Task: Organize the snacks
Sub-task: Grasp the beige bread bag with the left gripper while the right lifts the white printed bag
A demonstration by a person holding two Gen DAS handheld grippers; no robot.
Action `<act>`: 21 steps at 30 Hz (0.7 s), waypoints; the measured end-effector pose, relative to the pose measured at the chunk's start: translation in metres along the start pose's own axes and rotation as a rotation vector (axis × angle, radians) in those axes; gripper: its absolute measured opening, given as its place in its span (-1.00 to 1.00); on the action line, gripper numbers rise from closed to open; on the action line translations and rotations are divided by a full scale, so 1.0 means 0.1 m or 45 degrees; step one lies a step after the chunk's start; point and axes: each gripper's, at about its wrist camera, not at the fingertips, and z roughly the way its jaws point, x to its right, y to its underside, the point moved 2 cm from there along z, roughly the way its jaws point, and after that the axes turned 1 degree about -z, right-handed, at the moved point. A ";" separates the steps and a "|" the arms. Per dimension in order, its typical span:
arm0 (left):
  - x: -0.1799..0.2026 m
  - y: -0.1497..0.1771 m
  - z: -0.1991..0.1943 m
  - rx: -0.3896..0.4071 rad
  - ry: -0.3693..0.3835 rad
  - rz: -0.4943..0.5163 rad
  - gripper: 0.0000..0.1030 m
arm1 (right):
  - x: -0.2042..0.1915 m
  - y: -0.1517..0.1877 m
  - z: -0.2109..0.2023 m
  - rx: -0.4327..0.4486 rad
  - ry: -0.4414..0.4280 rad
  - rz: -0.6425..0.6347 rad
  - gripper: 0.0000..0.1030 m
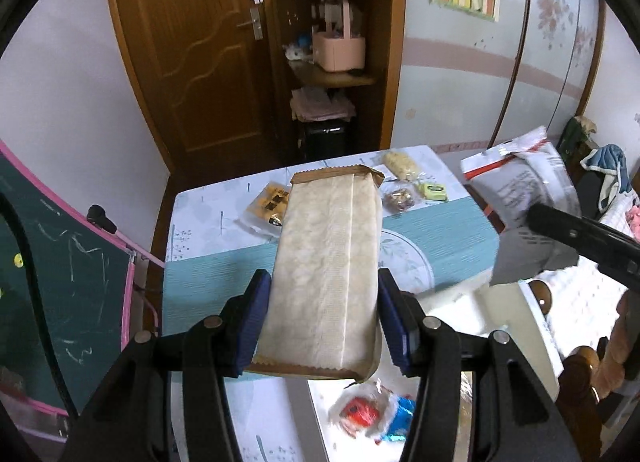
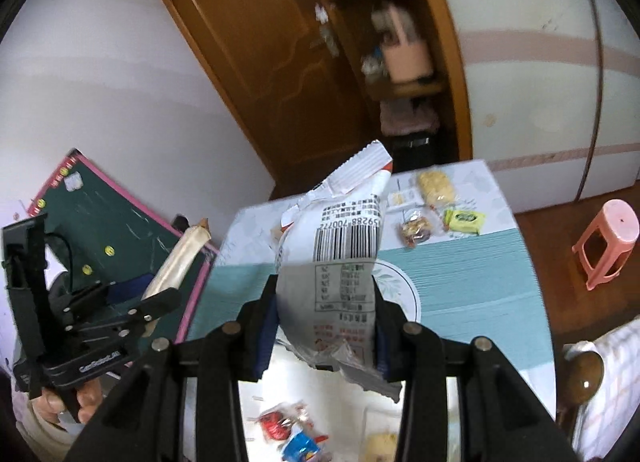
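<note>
My left gripper (image 1: 324, 302) is shut on a long cream snack packet (image 1: 328, 258) with brown crimped ends, held above the table (image 1: 440, 238). My right gripper (image 2: 326, 326) is shut on a crumpled white bag (image 2: 344, 246) with a barcode, also lifted. The white bag (image 1: 520, 182) shows at the right of the left wrist view. In the right wrist view the left gripper (image 2: 148, 294) and its cream packet (image 2: 180, 258) stand at the left. At the table's far end lie a yellow-black packet (image 1: 266, 208), a pale yellow packet (image 1: 402, 166), a brown packet (image 1: 400, 198) and a green packet (image 1: 432, 190).
Red and blue packets (image 1: 368, 414) lie on the near end of the table. A green chalkboard (image 1: 60, 282) leans at the left. A pink stool (image 2: 608, 242) stands right of the table. A wooden bedpost knob (image 2: 586, 378) is close at the right. Door and shelves stand behind.
</note>
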 end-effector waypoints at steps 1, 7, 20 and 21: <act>0.02 0.03 -0.04 0.005 0.006 -0.004 -0.01 | -0.04 0.06 -0.12 0.030 0.001 -0.006 -0.23; 0.22 0.37 -0.44 0.068 0.037 -0.014 0.00 | -0.21 0.41 -0.66 0.176 0.031 -0.049 -0.23; 0.79 1.14 -0.46 0.134 0.046 -0.048 0.01 | 0.08 1.13 -0.85 0.162 -0.018 0.172 -0.22; 0.80 1.19 -0.43 0.136 0.035 -0.058 0.01 | 0.10 1.17 -0.81 0.147 -0.015 0.178 -0.22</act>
